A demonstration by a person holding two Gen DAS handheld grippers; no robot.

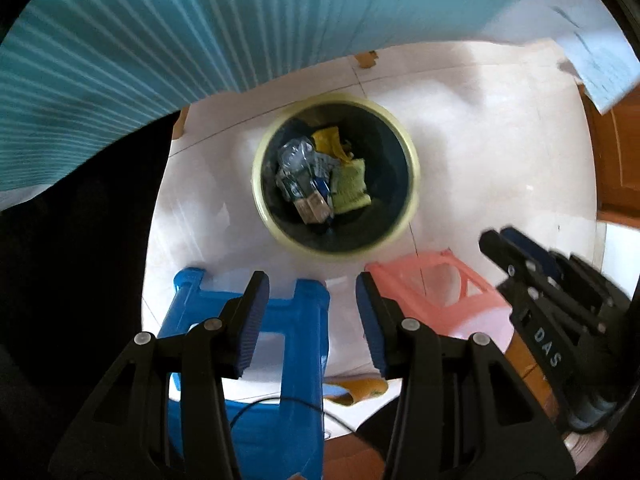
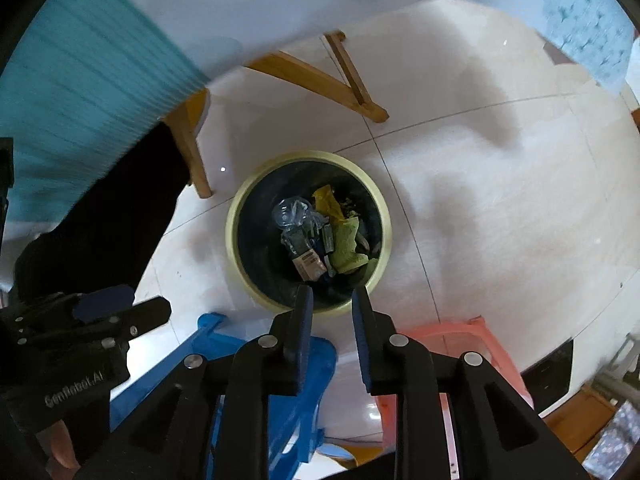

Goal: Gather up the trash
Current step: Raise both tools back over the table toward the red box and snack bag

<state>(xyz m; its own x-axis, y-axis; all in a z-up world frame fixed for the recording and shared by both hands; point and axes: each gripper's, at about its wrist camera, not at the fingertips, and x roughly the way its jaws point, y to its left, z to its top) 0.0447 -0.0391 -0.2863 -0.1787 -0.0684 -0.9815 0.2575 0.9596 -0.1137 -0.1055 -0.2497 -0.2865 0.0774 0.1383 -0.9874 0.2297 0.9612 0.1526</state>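
Note:
A round dark bin with a pale yellow rim stands on the white tiled floor and also shows in the right wrist view. Inside lie crumpled wrappers: clear plastic, yellow and green packets, small cartons; they also show in the right wrist view. My left gripper is open and empty, held above and short of the bin. My right gripper is open and empty, over the bin's near rim. It also shows at the right of the left wrist view.
A blue plastic stool and a pink plastic stool stand below the grippers, near the bin. A table with a teal striped cloth and wooden legs stands behind the bin. A wooden cabinet is at the right.

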